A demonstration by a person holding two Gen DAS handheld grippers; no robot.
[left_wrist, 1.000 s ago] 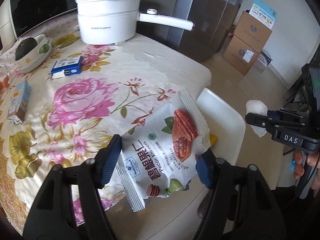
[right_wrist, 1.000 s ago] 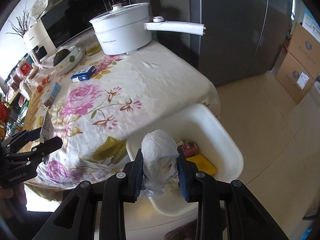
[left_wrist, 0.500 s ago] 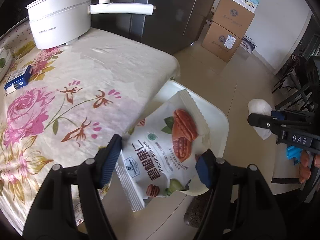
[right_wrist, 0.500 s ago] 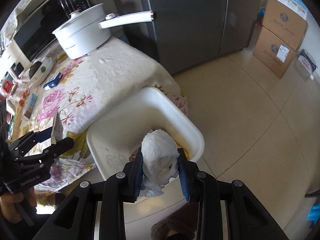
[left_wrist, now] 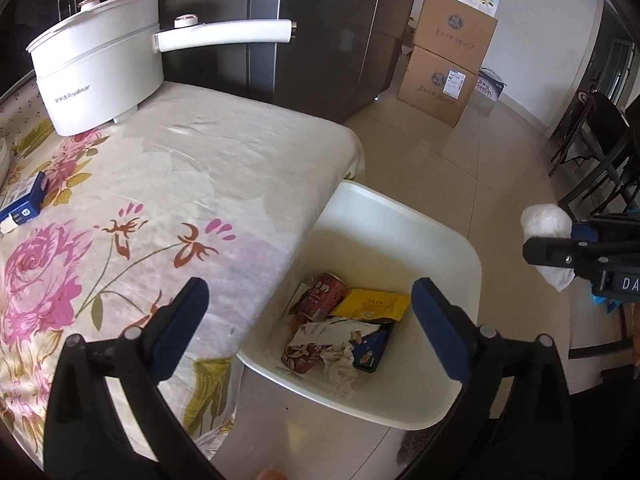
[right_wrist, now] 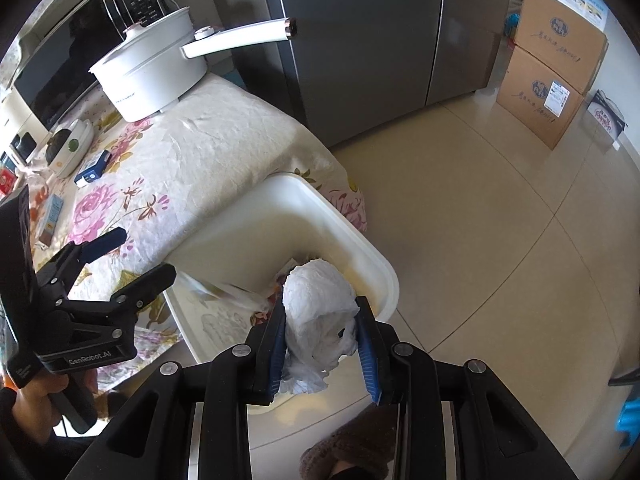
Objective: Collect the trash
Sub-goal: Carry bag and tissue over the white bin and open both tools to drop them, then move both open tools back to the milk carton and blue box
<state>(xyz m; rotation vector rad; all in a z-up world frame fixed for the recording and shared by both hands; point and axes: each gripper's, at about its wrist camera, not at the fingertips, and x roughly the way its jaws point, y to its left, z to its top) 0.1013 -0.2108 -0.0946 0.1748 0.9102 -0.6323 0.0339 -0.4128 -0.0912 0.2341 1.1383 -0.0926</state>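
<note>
Right wrist view: your right gripper (right_wrist: 322,340) clamps a crumpled white tissue wad (right_wrist: 320,312) upright over the rim of the smooth white bin (right_wrist: 352,236). Your left gripper (left_wrist: 310,316) is opening, nothing between its fingers, above a can (left_wrist: 323,297) and wrappers beside the floral tablecloth (left_wrist: 160,200).

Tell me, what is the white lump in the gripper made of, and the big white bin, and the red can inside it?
White lump: probably crumpled tissue or thin paper; it looks matte, soft and wrinkled between the right gripper pads.
White bin: likely plastic, with smooth, slightly glossy walls and rounded corners.
Red can: probably metal; it is a printed cylinder with a rimmed top, though the picture cannot confirm it.
</note>
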